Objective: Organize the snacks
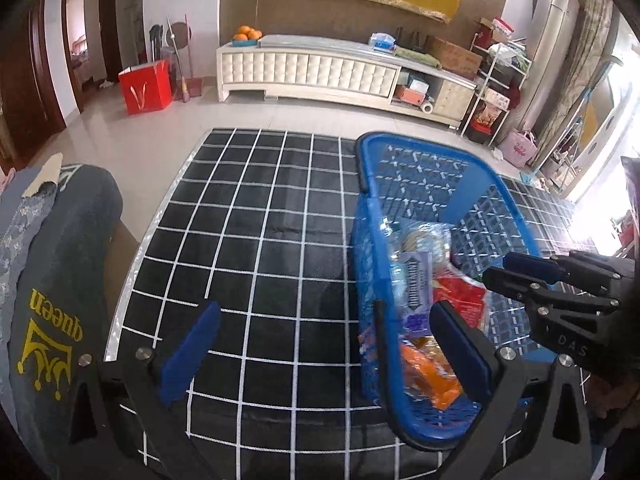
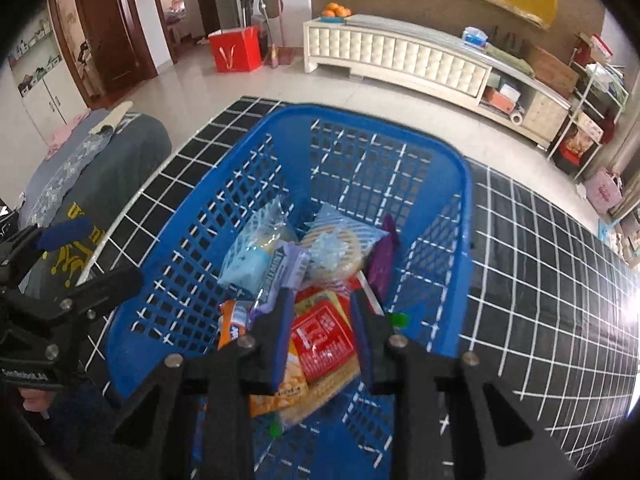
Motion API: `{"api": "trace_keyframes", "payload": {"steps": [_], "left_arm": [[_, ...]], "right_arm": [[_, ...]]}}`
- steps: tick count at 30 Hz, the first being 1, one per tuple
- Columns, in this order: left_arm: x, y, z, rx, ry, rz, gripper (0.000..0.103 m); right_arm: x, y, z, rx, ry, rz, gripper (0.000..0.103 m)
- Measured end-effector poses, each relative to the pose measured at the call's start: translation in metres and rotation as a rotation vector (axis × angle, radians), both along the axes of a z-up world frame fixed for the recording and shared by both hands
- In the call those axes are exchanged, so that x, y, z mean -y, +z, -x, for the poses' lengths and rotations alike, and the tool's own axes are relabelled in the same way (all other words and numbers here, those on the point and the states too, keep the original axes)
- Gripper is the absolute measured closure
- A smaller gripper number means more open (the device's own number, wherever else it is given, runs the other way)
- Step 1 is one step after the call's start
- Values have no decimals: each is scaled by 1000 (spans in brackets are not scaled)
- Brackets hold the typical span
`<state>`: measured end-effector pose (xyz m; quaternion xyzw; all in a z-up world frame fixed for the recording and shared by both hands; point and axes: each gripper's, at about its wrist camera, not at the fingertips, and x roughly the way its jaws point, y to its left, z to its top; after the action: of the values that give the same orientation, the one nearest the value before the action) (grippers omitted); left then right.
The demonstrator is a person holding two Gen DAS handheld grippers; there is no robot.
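Fingers of the right gripper (image 2: 320, 332) point down into a blue plastic basket (image 2: 280, 152), their blue pads (image 2: 280, 344) held a moderate gap apart with a red snack packet (image 2: 322, 340) showing between them. Whether the pads actually touch that packet cannot be told — no squeeze on it is visible, so the fingers read as released. Around the red packet lies a loose heap of snacks: a yellow-orange popcorn-style bag (image 2: 280, 394) under it, an orange packet (image 2: 232, 326) to its left, a pale blue wrapped cake (image 2: 250, 256), a lilac bar wrapper (image 2: 280, 276), a clear pack of round crackers (image 2: 340, 244) and a purple bar (image 2: 382, 264) leaning against the right-hand wall of the basket.

Over on the left wrist view, the left gripper (image 1: 326, 354) has its fingers spread wide and holds nothing. One blue pad (image 1: 188, 354) hangs above the black tabletop with a white grid (image 1: 248, 220); the other (image 1: 464, 352) sits just inside the basket's near rim (image 1: 424, 430), above the orange packet (image 1: 428, 372). The right gripper (image 1: 516, 272) enters that view from the right, over the basket's contents.

The basket stands on the gridded tabletop, toward its right part. Beside the tabletop's left edge lies a grey cushion (image 1: 60, 280) printed with a yellow crown and the word "queen" — seen upside down. Beyond are a tiled floor (image 1: 160, 136), a long white cabinet (image 1: 308, 72) with a bowl of oranges (image 1: 246, 36) on top, and a red paper bag (image 1: 146, 86).
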<state>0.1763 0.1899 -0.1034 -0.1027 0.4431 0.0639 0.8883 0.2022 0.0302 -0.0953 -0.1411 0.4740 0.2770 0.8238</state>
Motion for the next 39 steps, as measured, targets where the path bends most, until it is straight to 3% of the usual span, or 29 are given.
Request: {"api": "trace_keyframes", "payload": {"steps": [19,22,24,32,36,39], "left_arm": [[87,97,72,252,-51,-104,0],[99,103,83,265,-61,-123,0],[106,107,93,275,-66,-124,0],[129,132,135,355,-83,-107,0],[142,147,156,404,-83,-131,0],[150,152,169,439,-93,-118,0]], "right_arm": [[73,92,70,190,-58,-100,69],[89,99,80,211,-87,-107,57],[99,103,88,234,-110,-115,39],[142,126,122,284,-170,-209,14],[151,138,151,393,-185,-178,0],[159,146,170,444,-192,-190,0]]}}
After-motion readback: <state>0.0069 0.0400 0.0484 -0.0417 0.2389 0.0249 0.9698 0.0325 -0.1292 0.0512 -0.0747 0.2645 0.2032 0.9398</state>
